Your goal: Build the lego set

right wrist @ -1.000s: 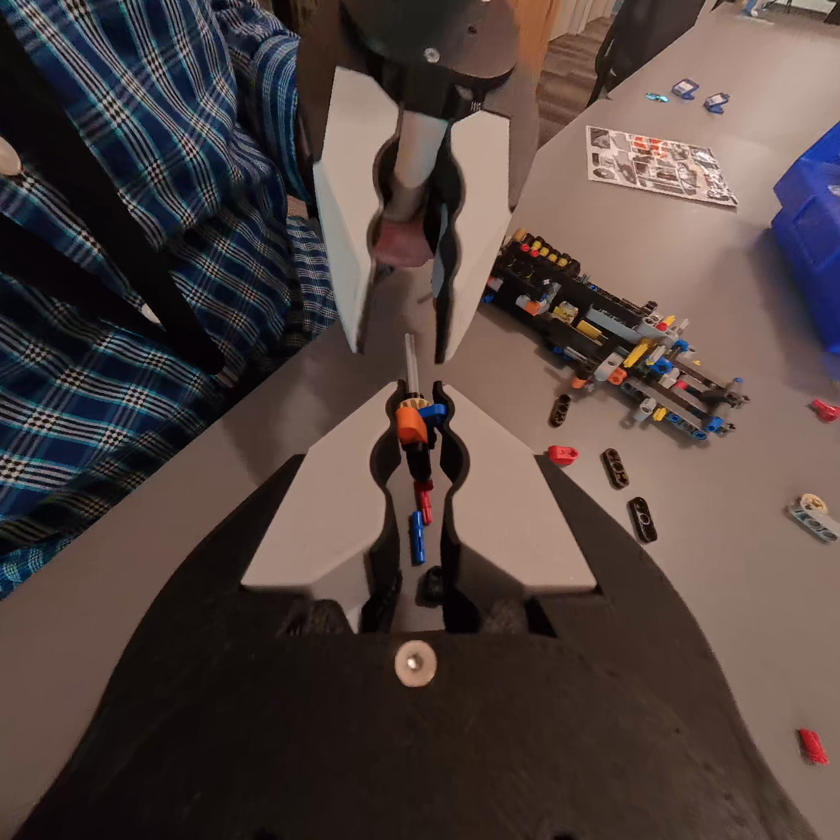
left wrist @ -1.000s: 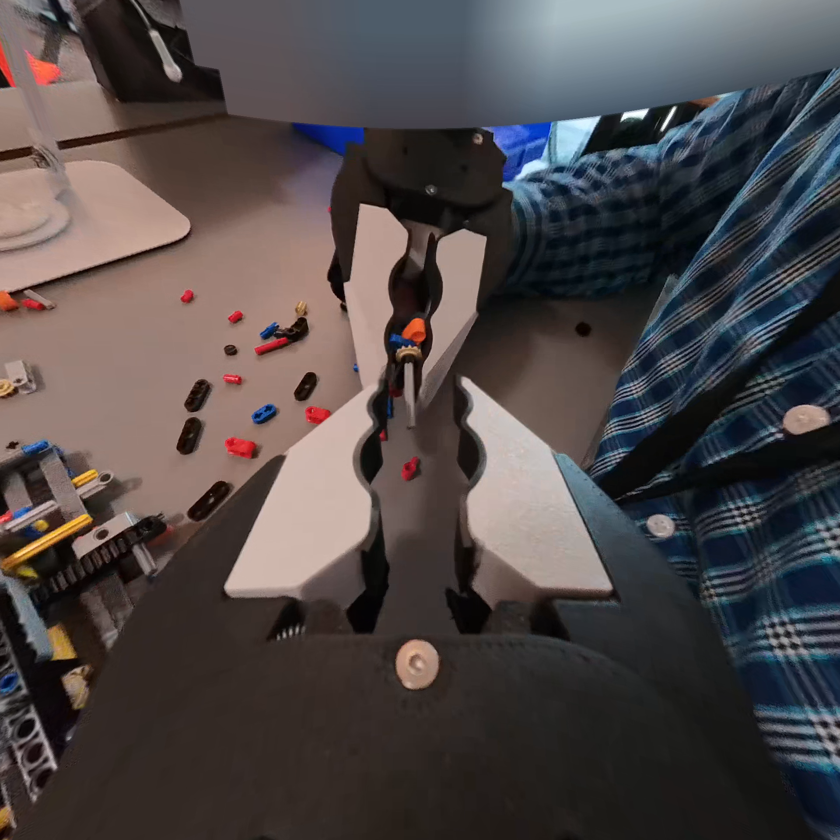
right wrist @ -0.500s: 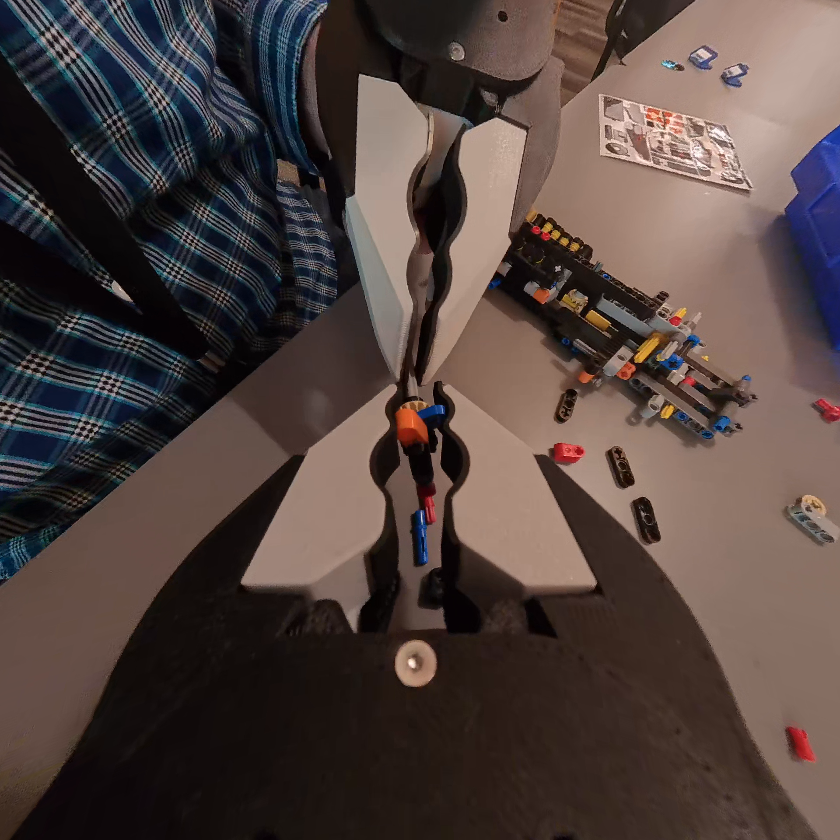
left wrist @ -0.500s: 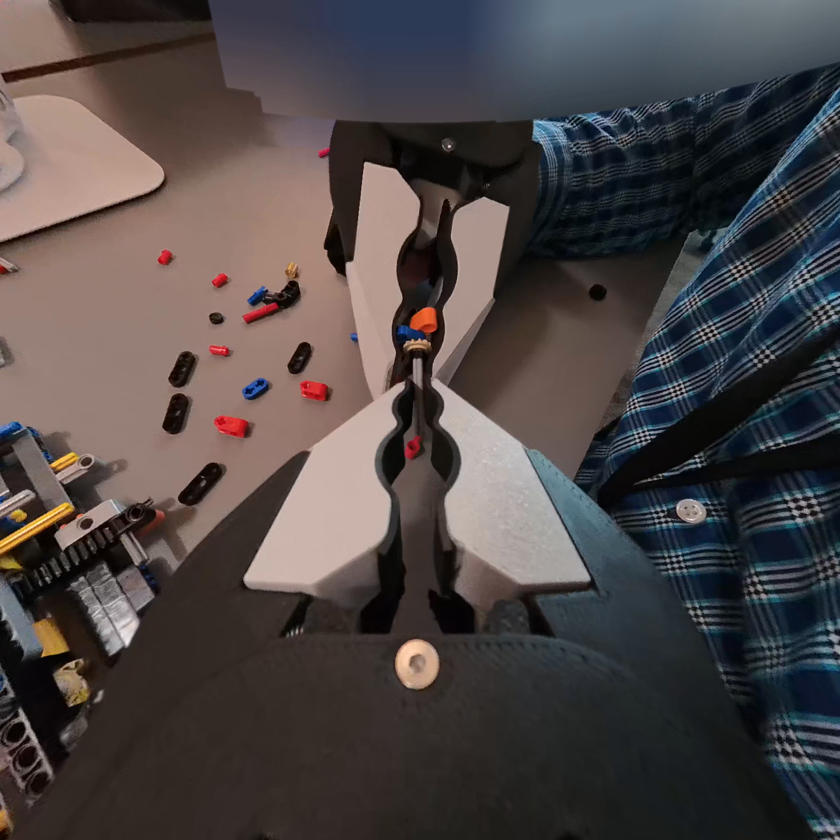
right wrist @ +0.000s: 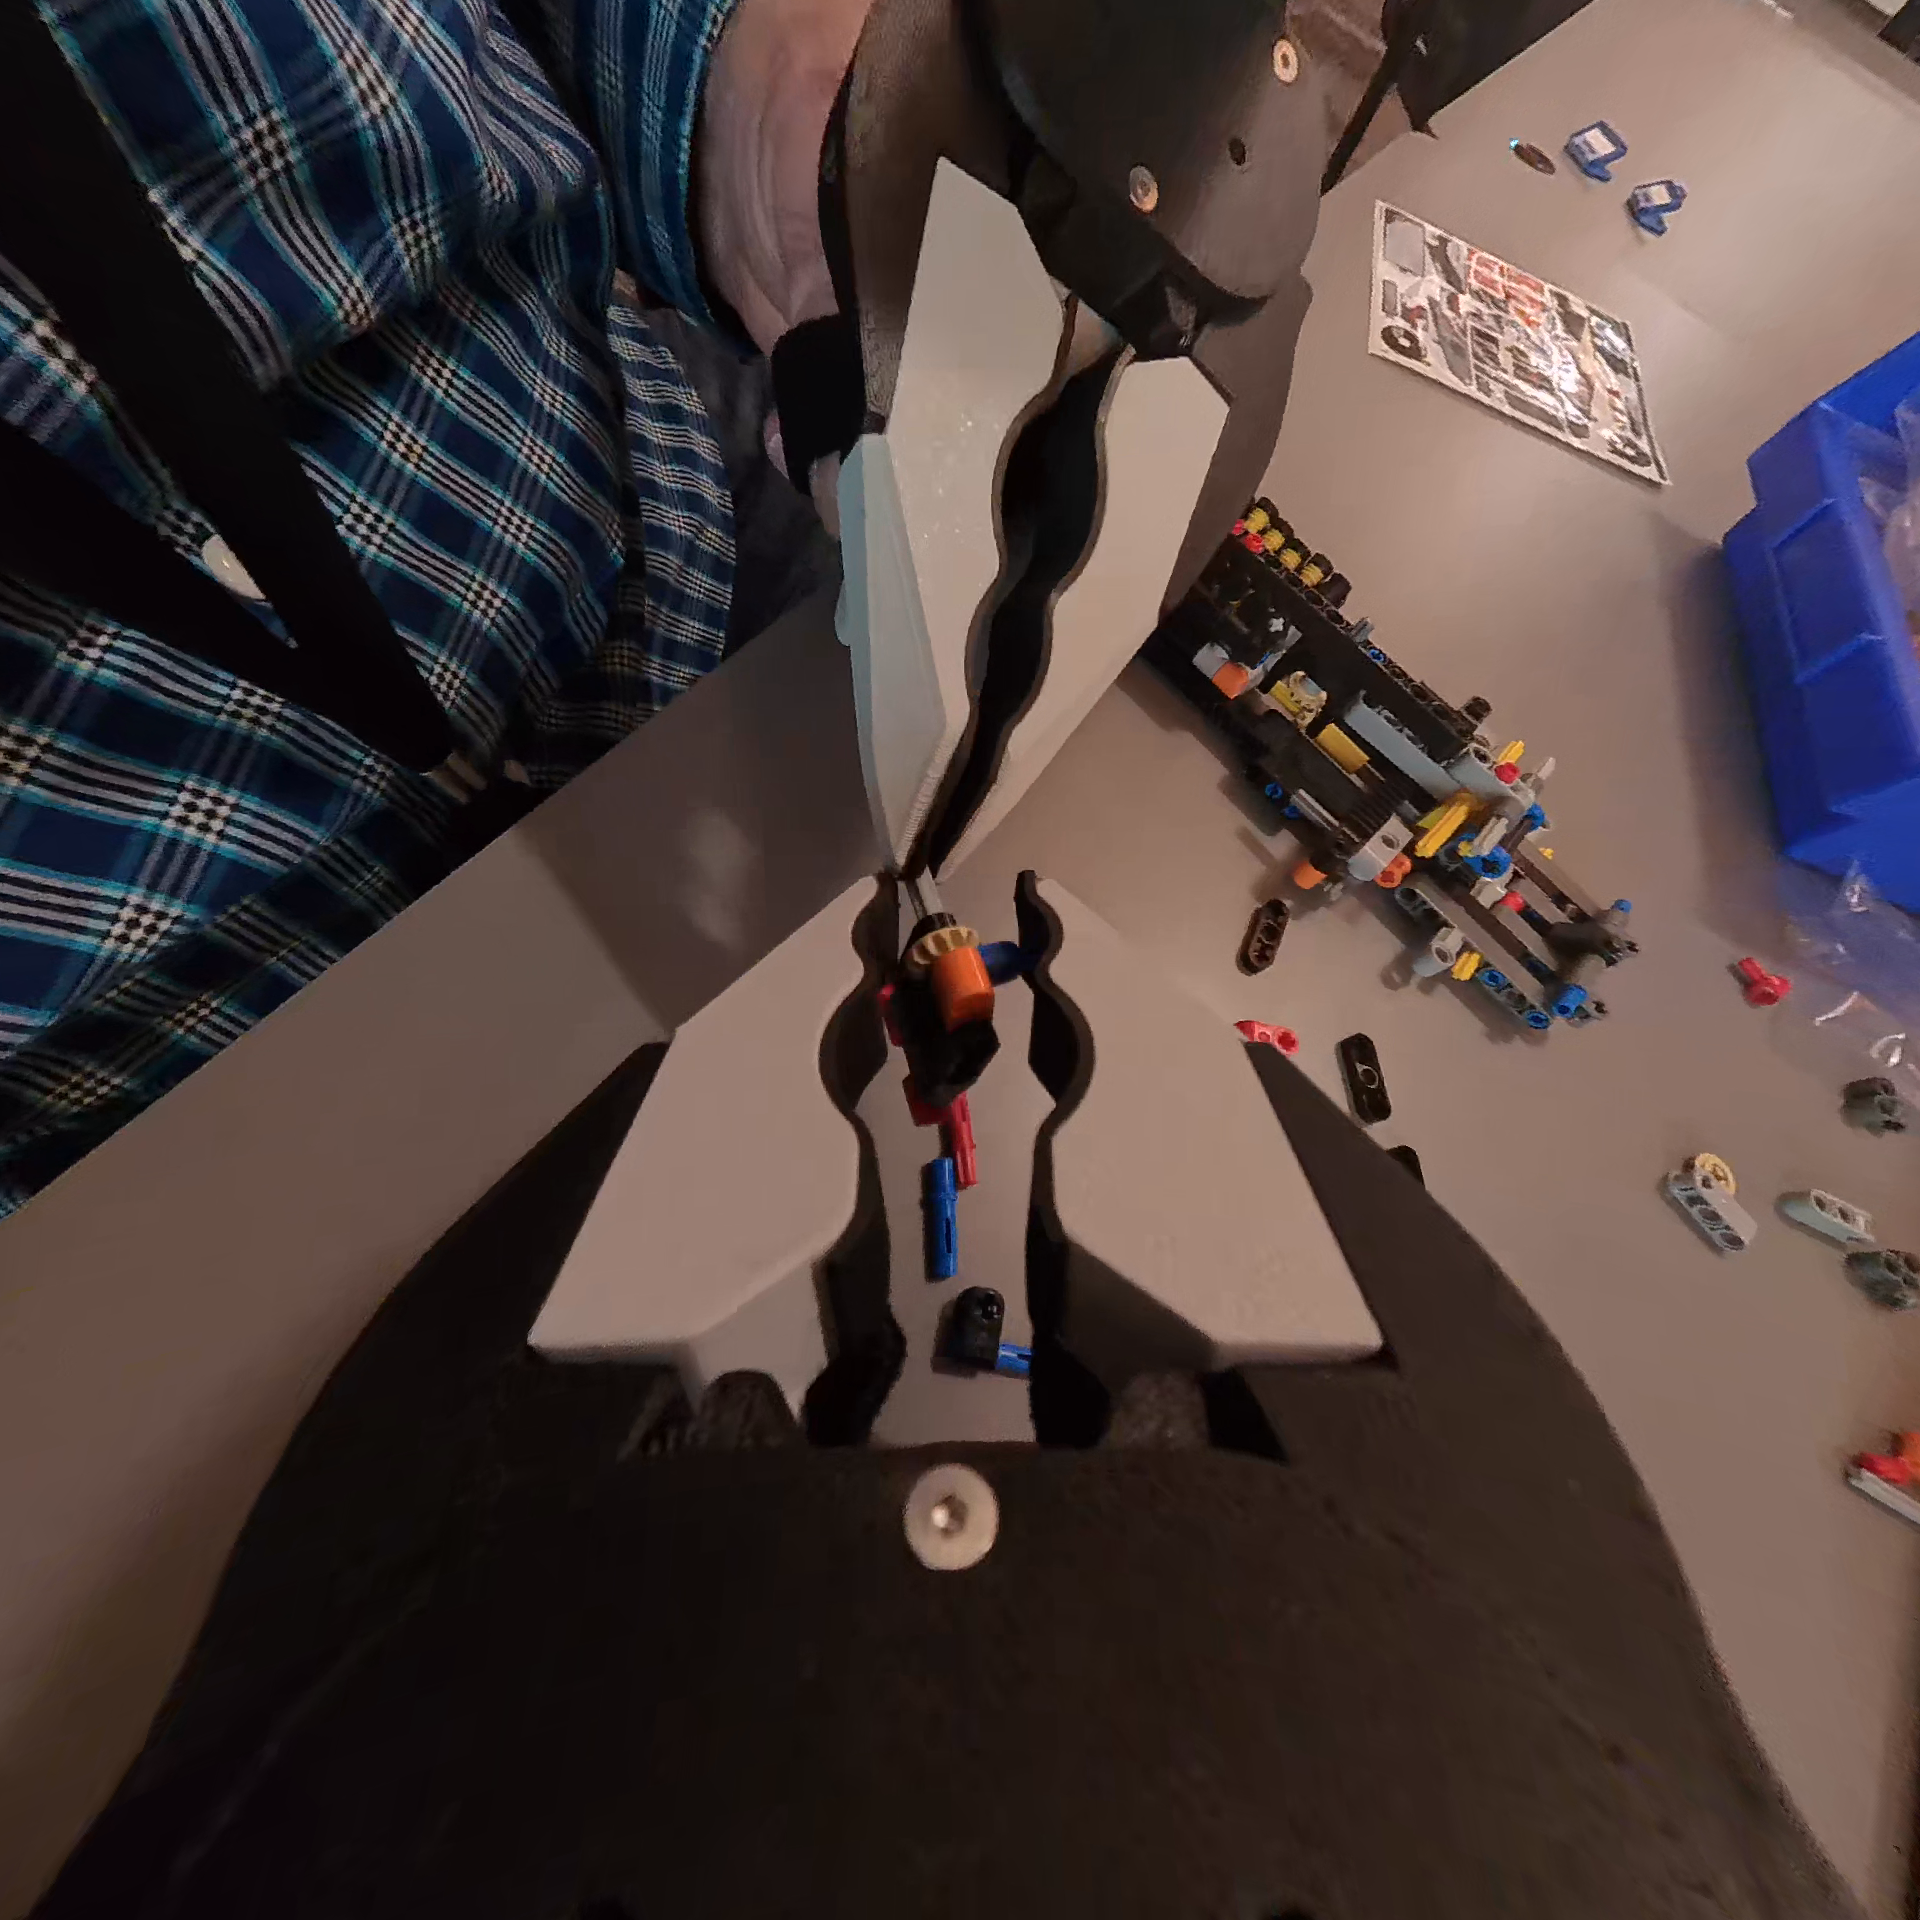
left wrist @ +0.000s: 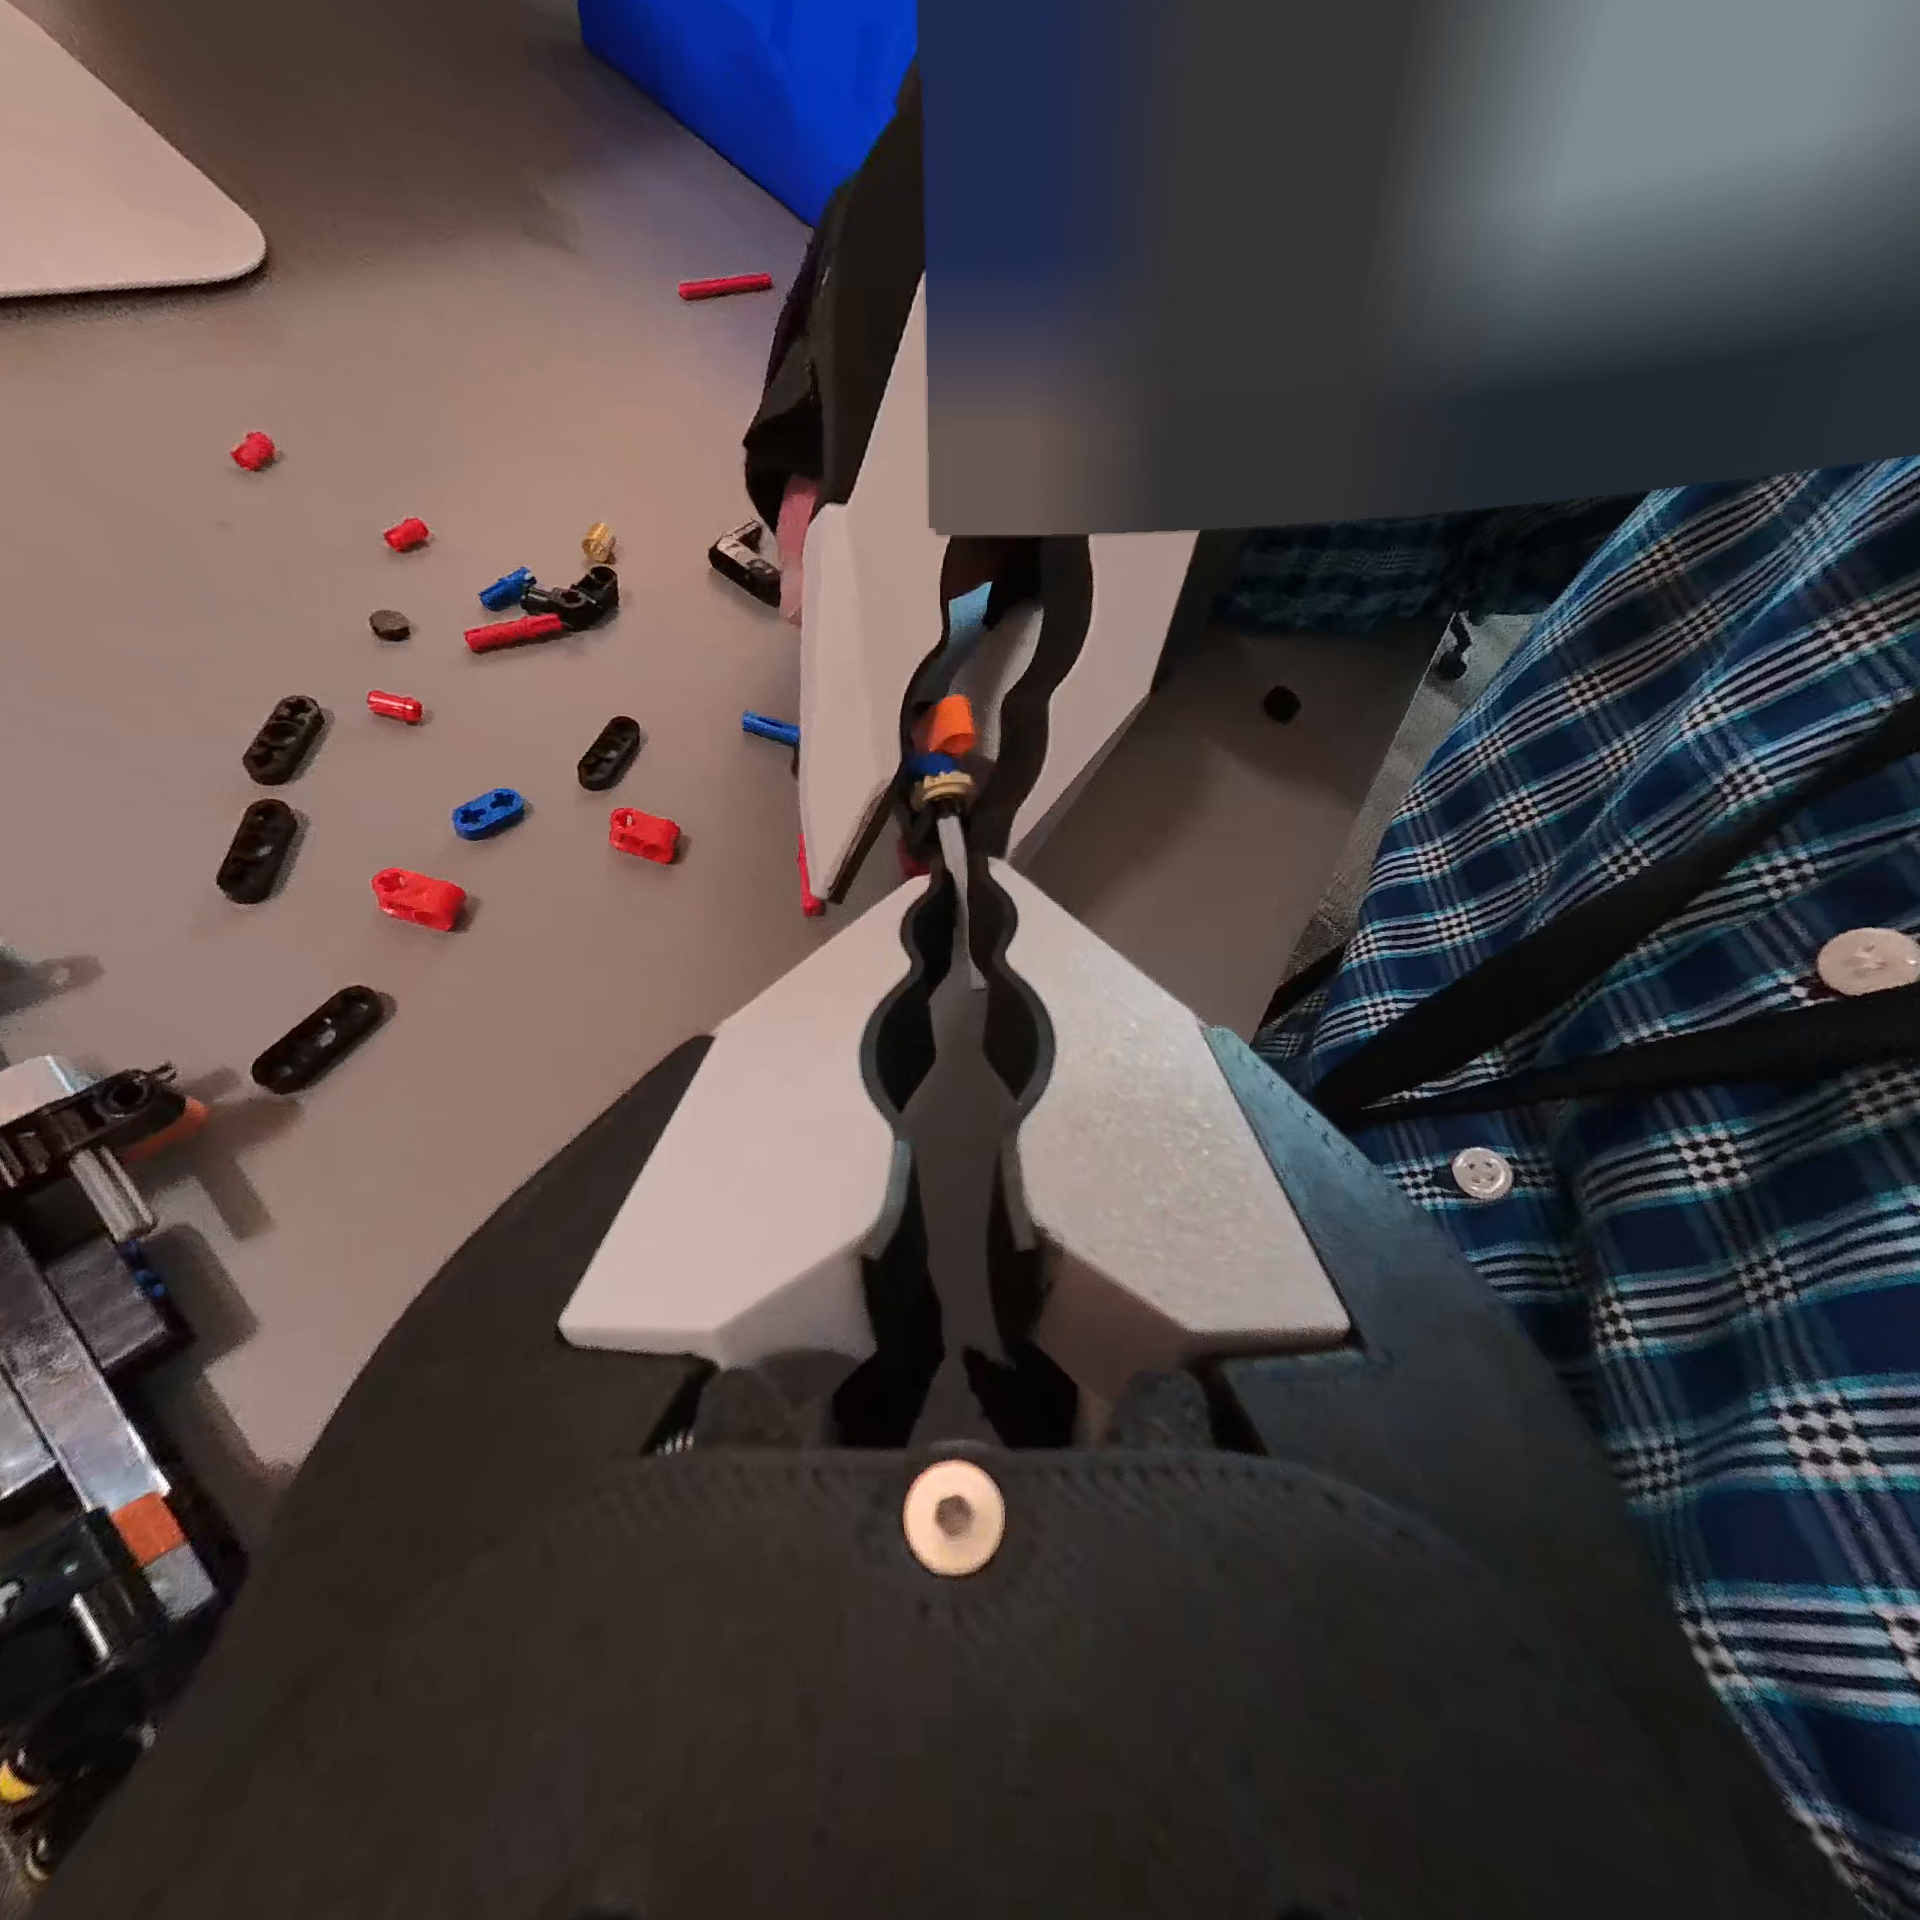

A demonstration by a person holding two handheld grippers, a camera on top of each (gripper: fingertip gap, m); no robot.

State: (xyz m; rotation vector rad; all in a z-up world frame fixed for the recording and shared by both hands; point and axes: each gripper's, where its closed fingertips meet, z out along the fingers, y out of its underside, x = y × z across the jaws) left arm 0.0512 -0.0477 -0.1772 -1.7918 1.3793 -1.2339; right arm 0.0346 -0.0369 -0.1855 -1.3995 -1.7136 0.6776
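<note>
A small assembly (right wrist: 951,997) of black, orange, blue and tan parts on a thin grey axle (left wrist: 958,883) hangs above the grey table (right wrist: 1455,1195). My right gripper (right wrist: 958,883) is shut on the assembly's body, which sits tilted between its pads. My left gripper (left wrist: 961,883) is shut on the axle's free end. The two grippers meet tip to tip; the left gripper (right wrist: 914,868) points down at the right one, and the right gripper (left wrist: 925,862) shows with the orange part (left wrist: 951,727) between its fingers.
A long part-built black chassis (right wrist: 1403,790) lies right of the grippers and also shows in the left wrist view (left wrist: 62,1195). Loose red, black and blue pieces (left wrist: 416,894) are scattered about. A blue bin (right wrist: 1829,644), a printed sheet (right wrist: 1507,343) and a plaid-shirted person (left wrist: 1662,1039) are close.
My left gripper was open and apart from the assembly. It closed on the grey axle. Both grippers have since tilted and shifted together over the table.
</note>
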